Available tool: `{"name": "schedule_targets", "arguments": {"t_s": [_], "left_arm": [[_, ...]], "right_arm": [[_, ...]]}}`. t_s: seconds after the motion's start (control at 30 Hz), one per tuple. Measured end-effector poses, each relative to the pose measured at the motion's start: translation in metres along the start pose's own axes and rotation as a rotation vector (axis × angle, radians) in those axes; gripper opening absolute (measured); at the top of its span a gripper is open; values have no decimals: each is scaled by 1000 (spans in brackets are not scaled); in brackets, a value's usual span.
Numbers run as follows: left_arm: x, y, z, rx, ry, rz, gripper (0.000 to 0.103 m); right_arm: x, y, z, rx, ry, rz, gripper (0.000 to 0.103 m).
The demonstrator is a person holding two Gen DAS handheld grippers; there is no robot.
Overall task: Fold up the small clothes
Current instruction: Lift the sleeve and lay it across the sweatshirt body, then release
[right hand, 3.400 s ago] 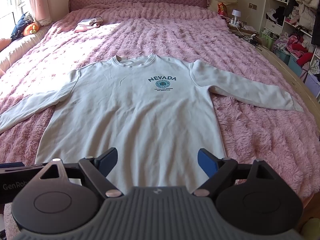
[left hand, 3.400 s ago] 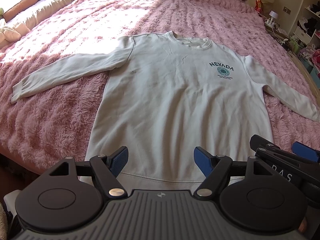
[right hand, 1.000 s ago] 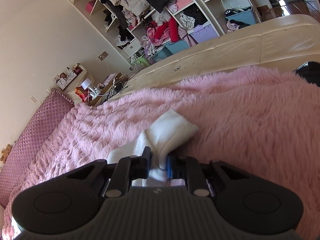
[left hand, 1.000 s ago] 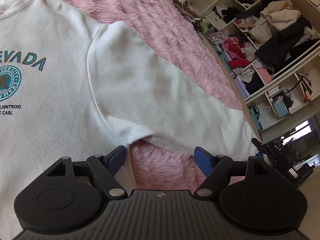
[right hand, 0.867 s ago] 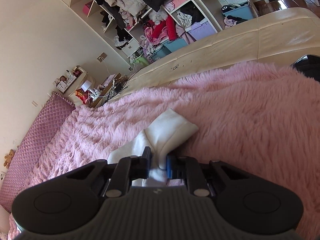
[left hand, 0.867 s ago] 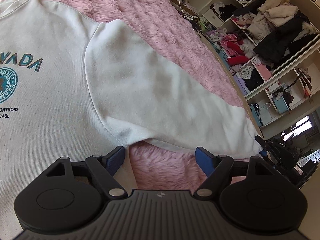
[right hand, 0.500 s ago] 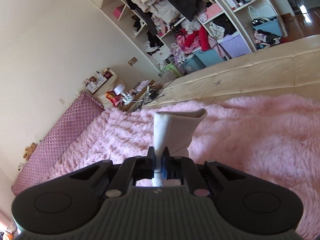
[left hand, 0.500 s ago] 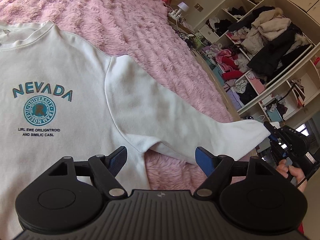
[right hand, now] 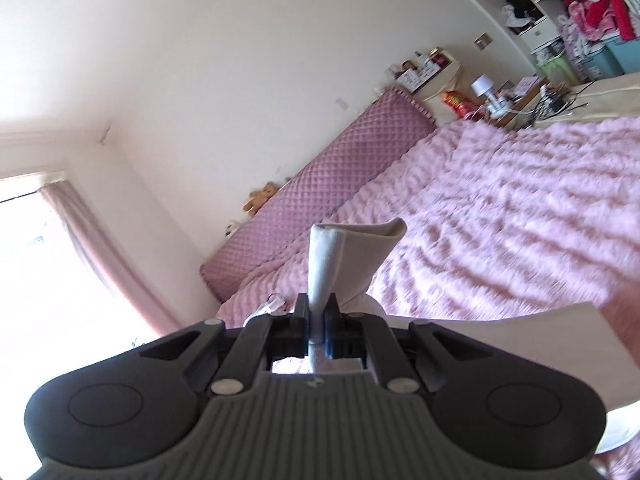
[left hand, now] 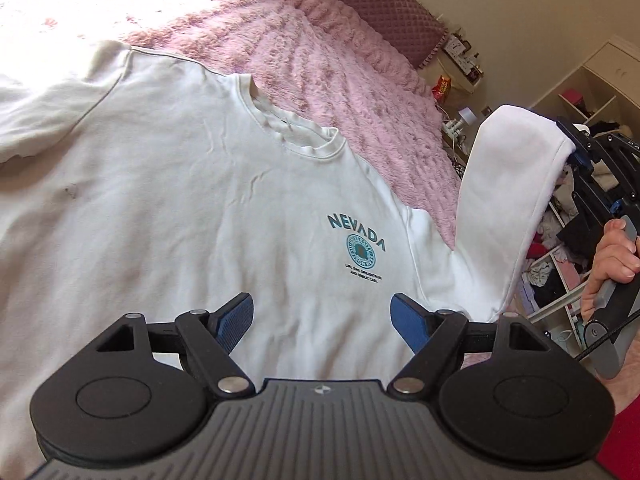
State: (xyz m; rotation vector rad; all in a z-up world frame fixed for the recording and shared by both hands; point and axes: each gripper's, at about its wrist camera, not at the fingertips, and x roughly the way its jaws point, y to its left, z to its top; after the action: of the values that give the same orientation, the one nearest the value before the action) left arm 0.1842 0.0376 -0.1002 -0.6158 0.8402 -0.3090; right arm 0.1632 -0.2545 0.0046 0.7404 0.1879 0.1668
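Note:
A white long-sleeved sweatshirt [left hand: 200,208] with a teal NEVADA print [left hand: 357,232] lies flat, front up, on the pink fluffy bedspread [left hand: 340,52]. My left gripper [left hand: 322,314] hovers open above the sweatshirt's chest with nothing between its fingers. The right sleeve [left hand: 508,184] is lifted off the bed and arches up at the right. My right gripper [right hand: 318,320] is shut on the sleeve's cuff [right hand: 348,256], which sticks up between the pads. In the left wrist view, the right gripper [left hand: 580,156] holds the cuff end and a hand [left hand: 612,264] grips its handle.
A quilted pink headboard [right hand: 320,196] stands at the far end of the bed, with a teddy bear [right hand: 260,198] on it. A bedside table with a lamp [right hand: 486,88] and open shelves full of clothes [right hand: 588,20] line the right side. A curtained window [right hand: 76,248] is at the left.
The right gripper has lifted the cuff off the bedspread and swung toward the headboard and the sweatshirt body. The left gripper has moved from the armpit to over the chest.

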Motion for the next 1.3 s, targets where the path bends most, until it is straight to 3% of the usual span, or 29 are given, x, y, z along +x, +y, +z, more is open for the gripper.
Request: {"name": "schedule_targets", "arguments": {"t_s": [0.13,0.27,0.33,0.37,0.4,0.5,0.57,0.7,0.8,0.97,1.1,1.2,1.23,1.27,1.3], "left_arm": [[-28,45,3,-109,-51,46,91],[-44,81,2,-197,-90,83,91],[-47,97,1,-234,-102,92,91],[-48,102,1,-249,-104,92,91],[-48,106,1,-264,-106,84,91],[-44,112,3,-285,-116,37,91],[-37,113,5,-299,-121,9,91],[-13,119,8,-348,-126,-13,91],[4,123,15,-388,-137,-19,91],[24,128,31,-418,-187,2,91],[38,131,56,-412,-211,11,91],[49,131,67,-393,-206,-23,91],[49,128,68,-360,-214,-45,83],[49,126,68,-322,-233,-85,53],[47,124,67,-288,-253,-123,32]], "right_arm": [[42,55,-93,-16,197,93,2],[68,80,-191,-107,364,94,2],[74,78,-231,-132,444,80,15],[75,75,-243,-125,484,78,38],[74,72,-250,-110,511,68,47],[48,59,-241,-114,493,89,45],[27,46,-212,-166,445,41,46],[0,13,-159,-469,383,-161,49],[-18,-17,-142,-715,388,-334,50],[-32,-64,-144,-985,467,-520,50],[-28,-84,-162,-1150,476,-552,46],[-23,-86,-175,-1249,426,-538,47],[-14,-83,-178,-1282,407,-535,47],[-11,-84,-180,-1298,396,-540,47],[-7,-85,-179,-1303,390,-546,44]]}}
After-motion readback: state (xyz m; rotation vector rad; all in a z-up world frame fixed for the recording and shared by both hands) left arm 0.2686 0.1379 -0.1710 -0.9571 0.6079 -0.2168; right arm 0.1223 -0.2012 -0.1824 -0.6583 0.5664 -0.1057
